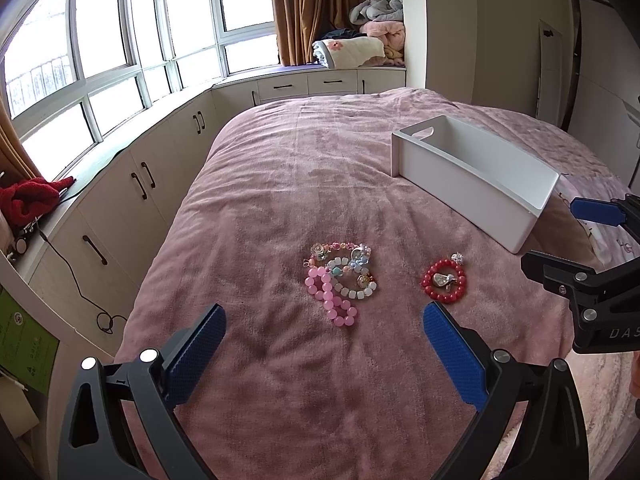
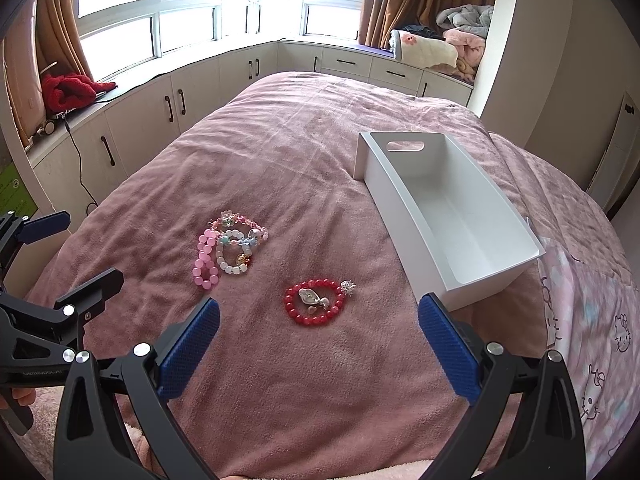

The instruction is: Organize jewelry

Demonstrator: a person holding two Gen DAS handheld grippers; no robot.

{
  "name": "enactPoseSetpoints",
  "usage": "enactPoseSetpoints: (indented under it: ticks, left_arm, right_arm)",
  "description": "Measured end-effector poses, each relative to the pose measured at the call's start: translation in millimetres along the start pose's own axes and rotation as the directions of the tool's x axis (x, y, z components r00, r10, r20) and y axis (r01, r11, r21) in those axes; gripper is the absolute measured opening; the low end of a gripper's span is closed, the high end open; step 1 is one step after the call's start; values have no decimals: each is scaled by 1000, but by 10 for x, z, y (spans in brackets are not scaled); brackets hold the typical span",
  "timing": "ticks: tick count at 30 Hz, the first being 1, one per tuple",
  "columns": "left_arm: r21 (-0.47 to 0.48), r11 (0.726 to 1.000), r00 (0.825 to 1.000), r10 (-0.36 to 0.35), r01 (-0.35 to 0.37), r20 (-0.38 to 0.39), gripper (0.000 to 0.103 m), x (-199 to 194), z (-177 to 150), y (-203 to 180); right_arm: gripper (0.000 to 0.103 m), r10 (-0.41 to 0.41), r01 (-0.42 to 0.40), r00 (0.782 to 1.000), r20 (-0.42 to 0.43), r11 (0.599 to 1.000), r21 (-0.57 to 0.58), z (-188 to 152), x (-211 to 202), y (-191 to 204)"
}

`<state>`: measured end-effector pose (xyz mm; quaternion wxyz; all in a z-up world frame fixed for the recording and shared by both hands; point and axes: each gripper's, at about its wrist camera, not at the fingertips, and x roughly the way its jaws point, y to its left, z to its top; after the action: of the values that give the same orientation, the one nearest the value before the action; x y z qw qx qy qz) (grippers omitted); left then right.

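A heap of bead bracelets (image 1: 340, 276) lies on the pink bedspread: a pink bead one (image 1: 332, 298), a white bead one and a pastel charm one. It also shows in the right wrist view (image 2: 228, 248). A red bead bracelet (image 1: 443, 280) with silver charms lies apart to its right (image 2: 316, 300). A white empty bin (image 1: 476, 176) (image 2: 448, 208) stands beyond. My left gripper (image 1: 324, 330) is open, just short of the heap. My right gripper (image 2: 318, 316) is open, just short of the red bracelet, and also shows at the right edge of the left wrist view (image 1: 560, 236).
The bed (image 1: 280, 184) drops off on the left to a row of cream cabinets (image 1: 132, 184) under windows. A red garment (image 1: 28, 200) lies on the sill. Folded blankets (image 2: 444, 48) are piled at the far window seat. A Hello Kitty sheet (image 2: 592, 344) lies at the right.
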<state>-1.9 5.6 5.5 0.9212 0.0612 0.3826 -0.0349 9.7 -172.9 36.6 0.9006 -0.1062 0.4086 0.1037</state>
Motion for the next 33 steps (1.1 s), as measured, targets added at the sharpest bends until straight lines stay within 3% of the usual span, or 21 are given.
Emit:
enactPoseSetpoints:
  ticks: [33]
  left_arm:
    - [8,1000,1000,-19,19,8,100,-20,-16,-139]
  right_arm:
    - [98,1,-1,1000,6,1000,24,-37,-61,-106]
